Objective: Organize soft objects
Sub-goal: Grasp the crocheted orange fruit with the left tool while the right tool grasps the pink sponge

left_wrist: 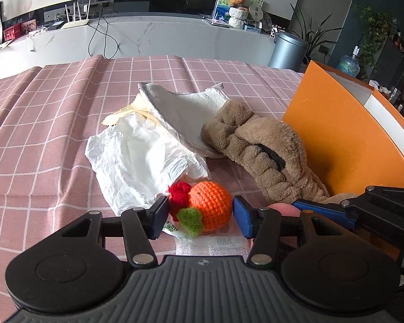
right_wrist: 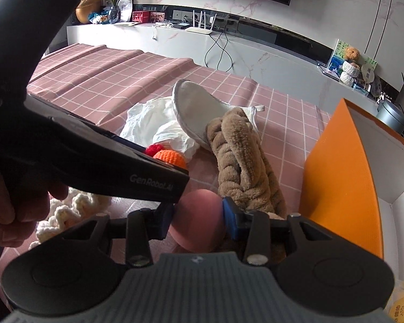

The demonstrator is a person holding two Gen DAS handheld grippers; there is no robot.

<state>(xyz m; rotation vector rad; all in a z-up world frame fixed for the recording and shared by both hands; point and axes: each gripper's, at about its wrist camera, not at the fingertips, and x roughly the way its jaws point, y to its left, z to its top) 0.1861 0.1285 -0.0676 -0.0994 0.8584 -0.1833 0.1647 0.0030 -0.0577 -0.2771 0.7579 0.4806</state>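
Nearest me, my right gripper (right_wrist: 198, 222) is pinching a pink ball (right_wrist: 198, 220) between both pads, just beside the orange box (right_wrist: 336, 188). My left gripper (left_wrist: 199, 216) stands spread around the orange crochet fruit (left_wrist: 207, 204) on the checked tablecloth (left_wrist: 54, 107), pads not quite touching it. Beyond lie a white crumpled tissue (left_wrist: 137, 158), the brown fuzzy headband (left_wrist: 258, 148) and a white slipper (left_wrist: 180, 115).

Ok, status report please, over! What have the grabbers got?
Left gripper open around crochet orange. Right gripper shut on pink ball. Brown plush lies between ball and orange box.
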